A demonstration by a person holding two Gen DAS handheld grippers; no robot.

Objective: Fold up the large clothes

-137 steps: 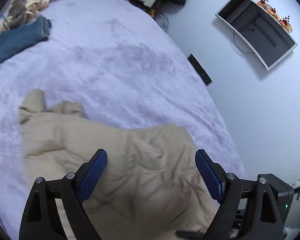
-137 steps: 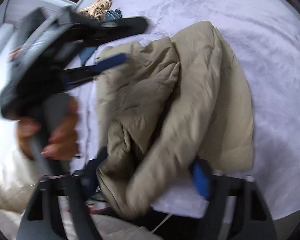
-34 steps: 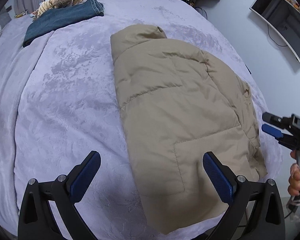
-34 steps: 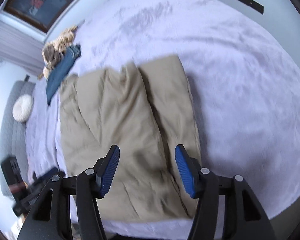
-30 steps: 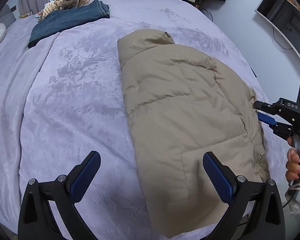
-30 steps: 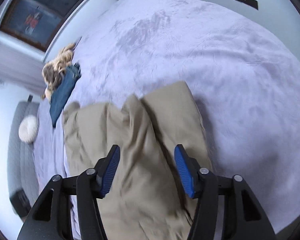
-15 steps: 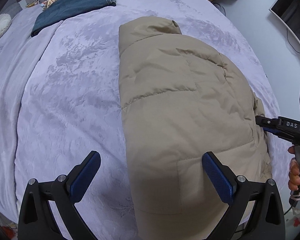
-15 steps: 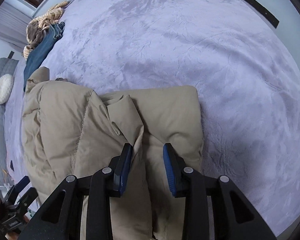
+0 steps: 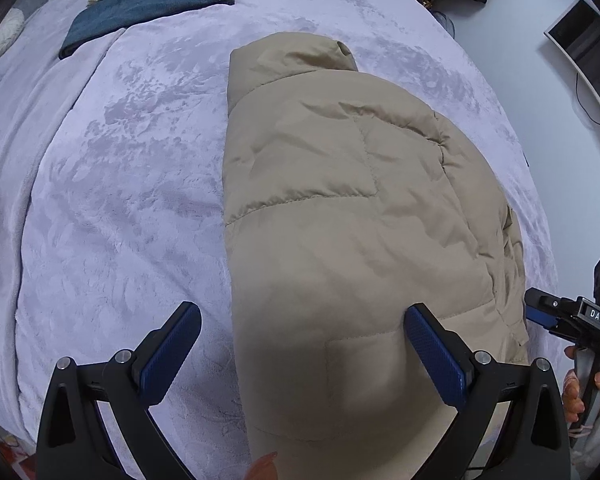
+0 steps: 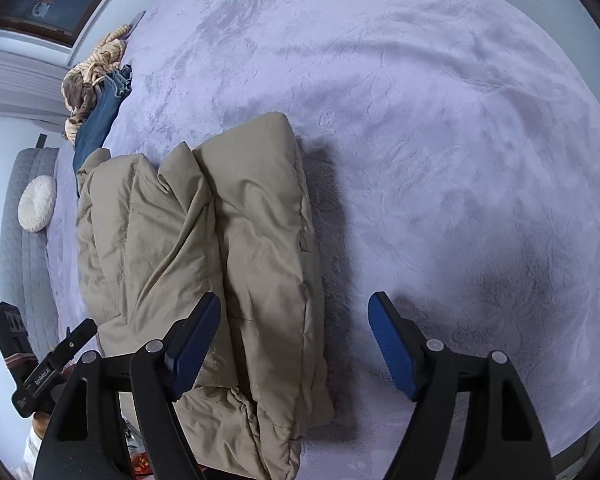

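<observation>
Lavender bed (image 9: 112, 184) – jacket (image 9: 340, 208) beneath parted grippers

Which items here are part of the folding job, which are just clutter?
Job: beige puffer jacket, left gripper, right gripper, both open.
Clutter: folded jeans, striped knit bundle, round white cushion, wall monitor.

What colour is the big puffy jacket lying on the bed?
The puffy quilted jacket is plain beige (tan), clearest in the left wrist view.
</observation>
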